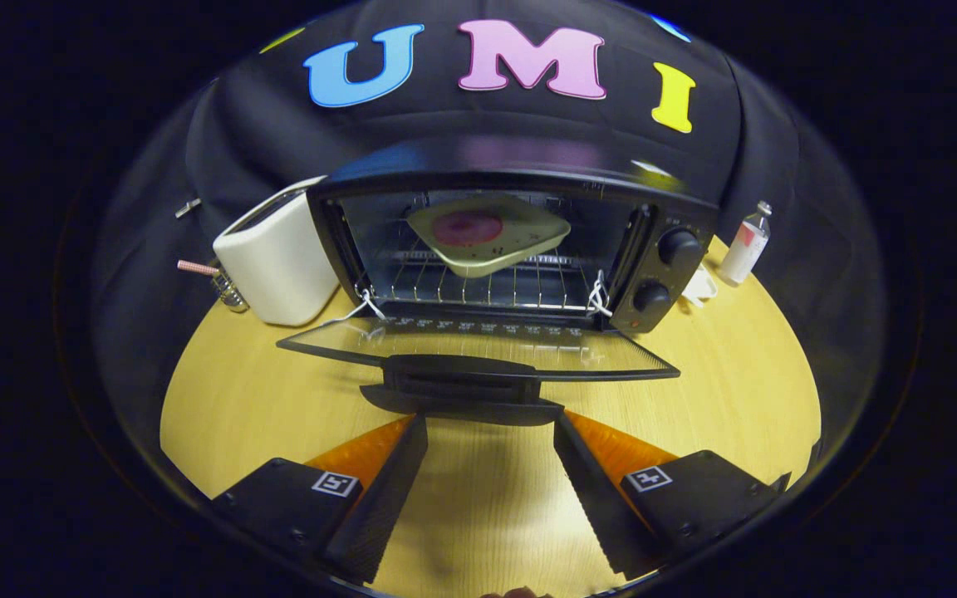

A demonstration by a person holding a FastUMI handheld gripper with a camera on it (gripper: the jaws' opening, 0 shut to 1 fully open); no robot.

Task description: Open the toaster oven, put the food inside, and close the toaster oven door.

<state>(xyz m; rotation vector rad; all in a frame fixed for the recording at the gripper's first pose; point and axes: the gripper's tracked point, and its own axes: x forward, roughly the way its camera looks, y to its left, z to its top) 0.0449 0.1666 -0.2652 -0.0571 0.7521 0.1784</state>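
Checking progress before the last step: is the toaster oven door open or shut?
Open. The door lies folded down flat ahead of the open gripper, baring the rack and the plate of food inside.

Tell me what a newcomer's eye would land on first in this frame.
First, the toaster oven standing wide open on the wooden table, with a plate of food already on its wire rack. Next, its glass door folded down flat, the handle just ahead of the open gripper, whose fingers hold nothing. A white toaster stands beside the oven.

Black toaster oven [512,249], pale-green plate [487,237], yellow table [736,374].
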